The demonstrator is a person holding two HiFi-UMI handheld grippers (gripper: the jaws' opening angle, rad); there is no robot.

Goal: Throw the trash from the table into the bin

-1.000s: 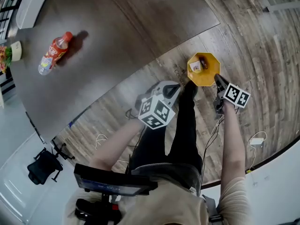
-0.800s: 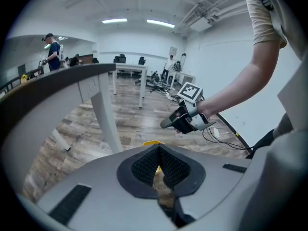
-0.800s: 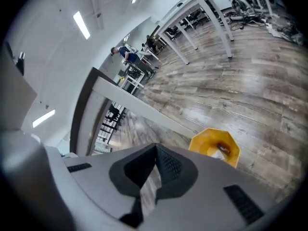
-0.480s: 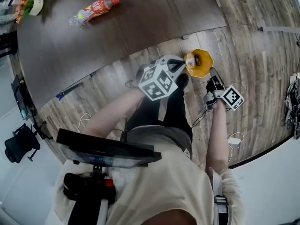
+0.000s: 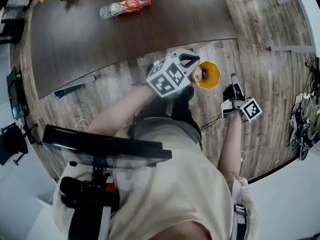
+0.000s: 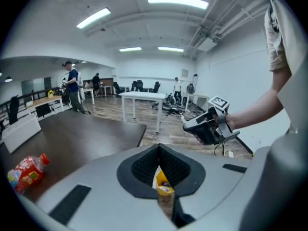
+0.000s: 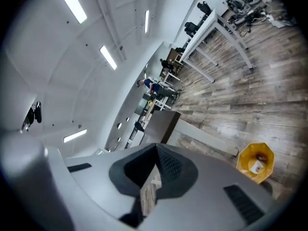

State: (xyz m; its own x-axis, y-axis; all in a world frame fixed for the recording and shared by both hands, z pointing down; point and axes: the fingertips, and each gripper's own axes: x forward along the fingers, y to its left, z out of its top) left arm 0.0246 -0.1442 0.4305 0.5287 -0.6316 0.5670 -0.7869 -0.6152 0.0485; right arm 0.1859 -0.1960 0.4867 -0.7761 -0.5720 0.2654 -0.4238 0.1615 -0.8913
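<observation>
— Trash check, folks: a clear plastic bottle with a red label (image 5: 124, 7) lies on its side on the dark brown table (image 5: 125, 44), well apart from both claws.
— And the yellow octagonal bin (image 5: 212, 77)?
— It stands on the wooden plank floor (image 5: 260, 49), near the table's edge, with a small pale item (image 5: 198, 75) inside.
— Left gripper (image 5: 194, 61)?
— In the head view it overlaps the bin's left rim. Jaws pressed together, gripping nothing; only a sliver of yellow bin shows past them.
— Right gripper (image 5: 233, 79)?
— Just right of the bin, jaws closed too, and empty.
</observation>
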